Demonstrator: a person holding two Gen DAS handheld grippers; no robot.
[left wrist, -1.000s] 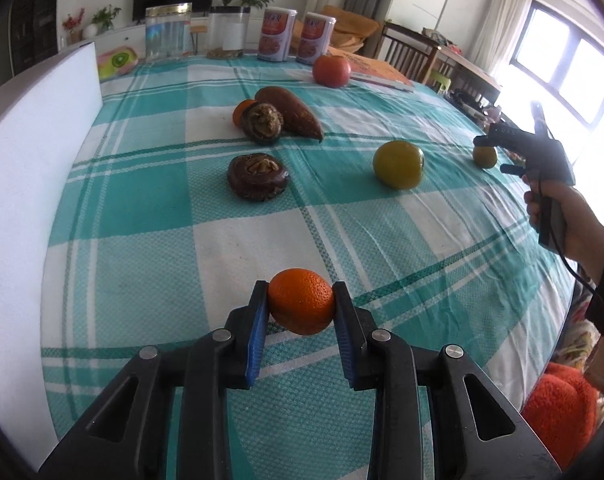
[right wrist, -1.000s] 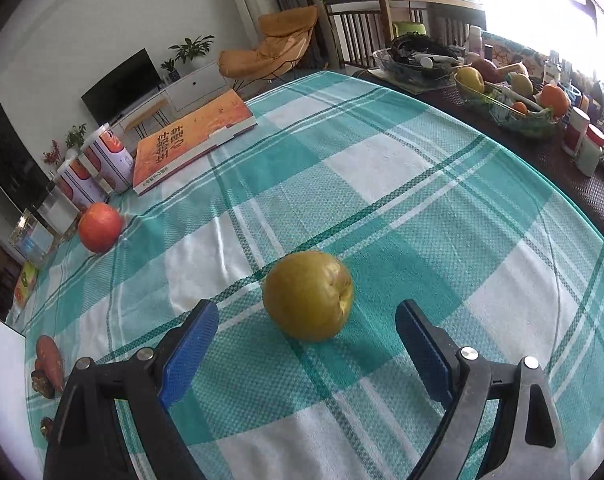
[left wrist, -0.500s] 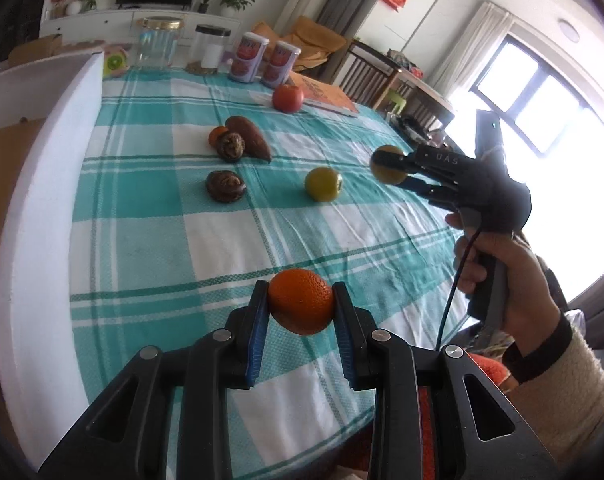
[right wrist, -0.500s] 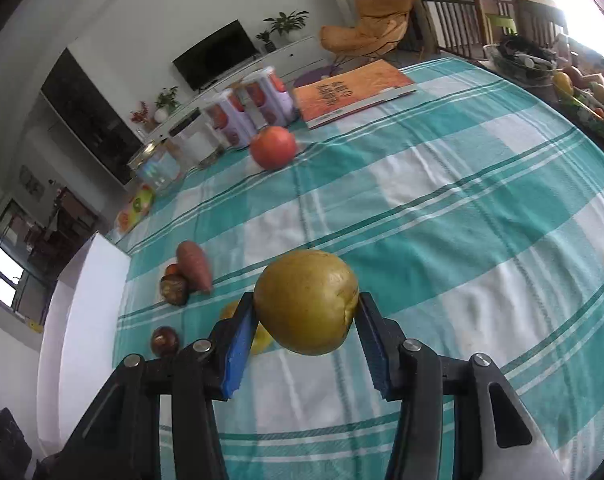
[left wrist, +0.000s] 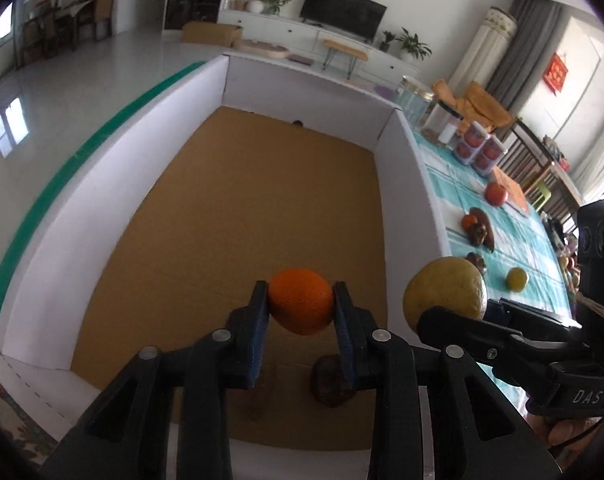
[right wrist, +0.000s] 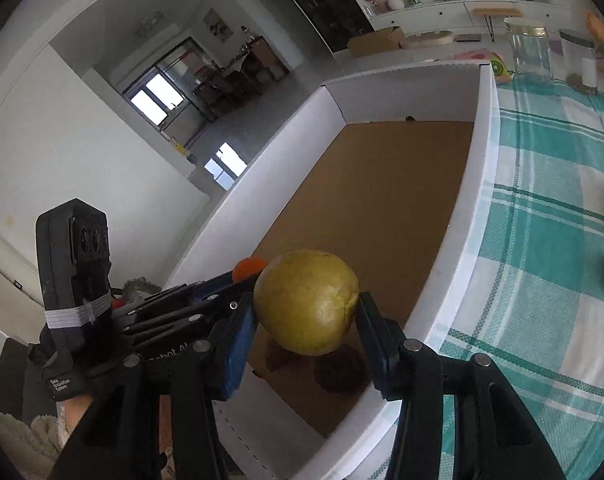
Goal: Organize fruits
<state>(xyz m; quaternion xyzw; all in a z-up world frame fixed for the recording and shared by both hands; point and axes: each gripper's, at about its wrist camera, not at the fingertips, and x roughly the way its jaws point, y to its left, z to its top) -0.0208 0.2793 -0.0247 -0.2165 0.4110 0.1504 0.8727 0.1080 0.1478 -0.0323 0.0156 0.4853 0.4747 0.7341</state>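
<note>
Dimpled round orange (left wrist: 300,306) between blue-padded claw (left wrist: 300,312)

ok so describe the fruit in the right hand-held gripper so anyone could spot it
Find the big white box with the brown cardboard floor. Over its near end, the right hand-held gripper holds a yellow-green pear. It is larger and duller than the orange clamped beside it.

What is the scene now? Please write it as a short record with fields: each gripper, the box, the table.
left gripper: shut on the orange, above the box floor
right gripper: shut on the yellow-green pear, above the box near its table-side wall
box: white walls, brown floor, two dark round fruits at the near end
table: green checked cloth; red fruit, yellow fruit and others remain outside
</note>
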